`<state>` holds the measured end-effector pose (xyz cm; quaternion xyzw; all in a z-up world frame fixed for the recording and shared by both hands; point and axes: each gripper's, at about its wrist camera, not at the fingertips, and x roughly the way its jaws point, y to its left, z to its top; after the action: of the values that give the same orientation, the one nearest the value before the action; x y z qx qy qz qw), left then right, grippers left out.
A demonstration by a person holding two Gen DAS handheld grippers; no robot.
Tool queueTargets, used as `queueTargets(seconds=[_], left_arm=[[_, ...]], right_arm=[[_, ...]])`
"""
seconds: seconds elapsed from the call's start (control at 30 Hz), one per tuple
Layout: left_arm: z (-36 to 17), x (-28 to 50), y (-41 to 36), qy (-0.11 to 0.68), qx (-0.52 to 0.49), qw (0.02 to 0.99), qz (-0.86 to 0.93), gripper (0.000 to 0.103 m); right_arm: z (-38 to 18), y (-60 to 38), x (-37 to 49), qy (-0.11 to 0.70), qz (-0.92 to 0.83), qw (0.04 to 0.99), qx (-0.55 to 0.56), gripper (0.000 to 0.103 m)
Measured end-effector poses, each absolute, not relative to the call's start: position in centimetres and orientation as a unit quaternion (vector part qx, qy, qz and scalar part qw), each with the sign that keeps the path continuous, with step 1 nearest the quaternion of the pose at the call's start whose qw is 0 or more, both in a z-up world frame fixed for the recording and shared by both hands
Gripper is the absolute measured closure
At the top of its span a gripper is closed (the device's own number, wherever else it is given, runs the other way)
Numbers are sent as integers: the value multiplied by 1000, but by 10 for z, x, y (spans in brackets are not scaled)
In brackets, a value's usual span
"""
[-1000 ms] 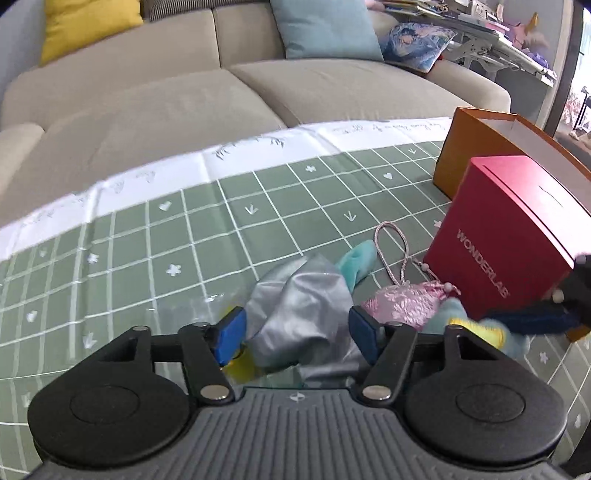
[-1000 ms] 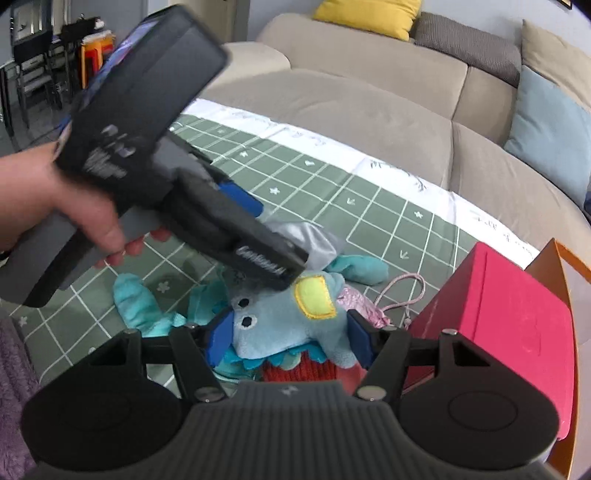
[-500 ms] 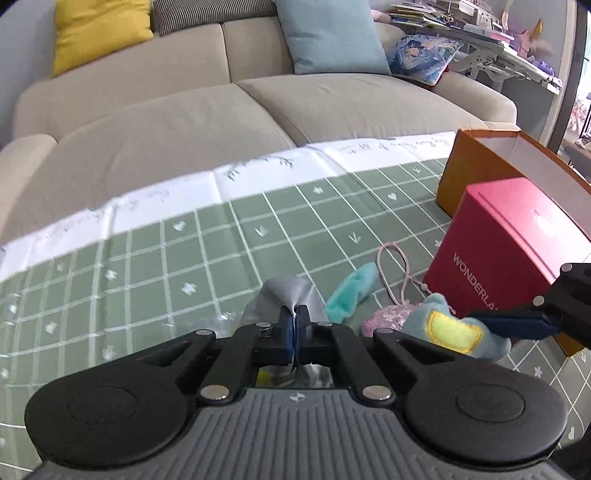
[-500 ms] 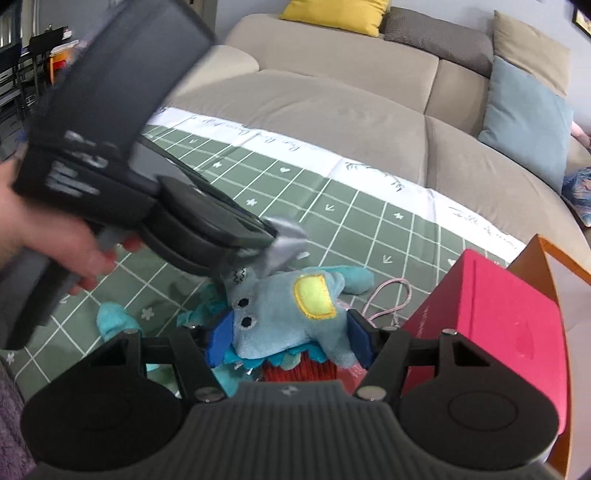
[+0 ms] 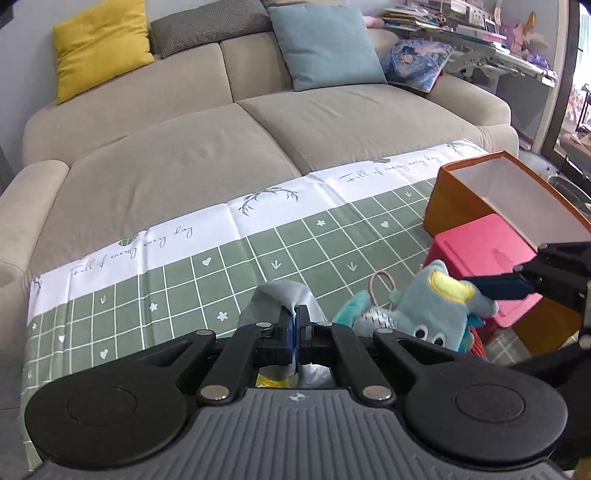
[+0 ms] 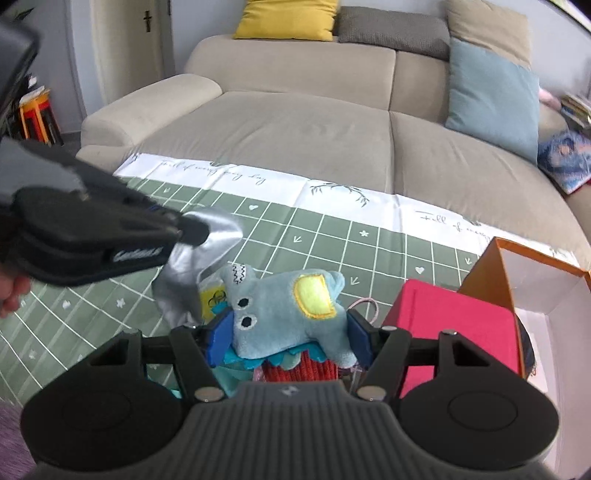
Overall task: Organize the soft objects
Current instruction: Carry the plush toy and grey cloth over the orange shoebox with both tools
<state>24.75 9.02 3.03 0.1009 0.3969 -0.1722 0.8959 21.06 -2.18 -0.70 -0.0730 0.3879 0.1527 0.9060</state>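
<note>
- The lower part of the silver fabric is hidden behind the left gripper, whose blue pads are clenched on a crinkled fold of it.
- The fuzzy blue plush toy is grasped by the right gripper, its long axis lying from 9 to 3 o'clock, eyes toward 9.
- Both are held above the green checked surface, left of the red box.

Two boxes, one plush — perhaps more, four cushions
</note>
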Motion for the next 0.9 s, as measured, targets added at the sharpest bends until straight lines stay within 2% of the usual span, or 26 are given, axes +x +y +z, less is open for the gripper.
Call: queueTargets(seconds=[0.23, 0.53, 0.9], left_arm=[[60, 249, 69, 426, 93, 878, -197, 102], [85, 249, 14, 464, 108, 846, -240, 102], [112, 250, -65, 440, 152, 842, -272, 102]], right_arm=[[23, -57, 229, 440, 158, 884, -3, 40], [62, -108, 232, 453, 137, 881, 21, 40], [93, -182, 245, 444, 106, 889, 30, 40]])
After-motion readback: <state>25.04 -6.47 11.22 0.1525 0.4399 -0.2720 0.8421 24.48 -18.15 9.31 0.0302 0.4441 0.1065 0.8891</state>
